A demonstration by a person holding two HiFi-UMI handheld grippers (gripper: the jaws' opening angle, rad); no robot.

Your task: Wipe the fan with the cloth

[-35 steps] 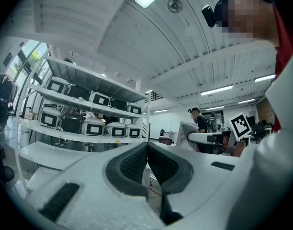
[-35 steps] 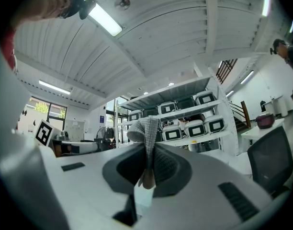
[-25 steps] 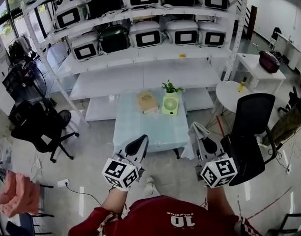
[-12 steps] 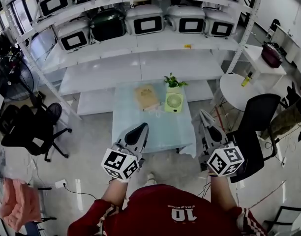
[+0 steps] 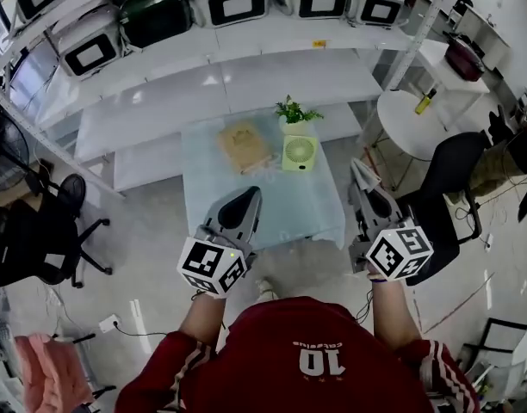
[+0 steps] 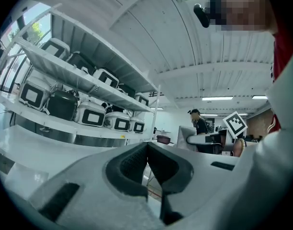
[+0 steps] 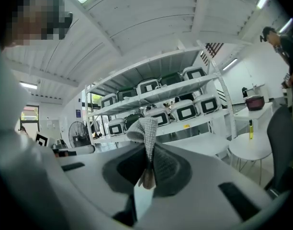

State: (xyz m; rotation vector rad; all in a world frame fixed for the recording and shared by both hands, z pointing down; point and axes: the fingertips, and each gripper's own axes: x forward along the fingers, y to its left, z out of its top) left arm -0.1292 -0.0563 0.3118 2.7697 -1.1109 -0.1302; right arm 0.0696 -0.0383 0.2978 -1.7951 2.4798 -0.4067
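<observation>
A white shelving rack (image 5: 160, 101) rises beyond the far side of the worktop (image 5: 272, 205), its upper shelves lined with white and dark-green appliances (image 5: 238, 5). The worktop itself is pale and square. A person in a red shirt (image 5: 306, 360) stands at its near side, holding a tool in each hand.

A black office chair (image 5: 449, 175) stands off the worktop's right near corner, and other black chairs (image 5: 40, 231) stand well to its left. A small round white table (image 5: 401, 132) sits off the worktop's right far corner and carries a yellow bottle (image 5: 424, 101).

The left gripper (image 5: 246, 203) shows over the worktop's near edge in the head view. Its claw is pressed together, pads touching, with nothing between them. The right gripper (image 5: 362, 179) shows just past the worktop's right edge, and its claw is pinching the cloth (image 7: 144, 128). A grey woven fold of that cloth stands up above the pads.

A flat brown book (image 5: 243, 144) lies on the far half of the worktop. The fan (image 5: 300, 153), light green and upright, stands just to the book's right, well apart from both claws. A small potted plant (image 5: 294, 110) sits right behind the fan at the worktop's far edge.
</observation>
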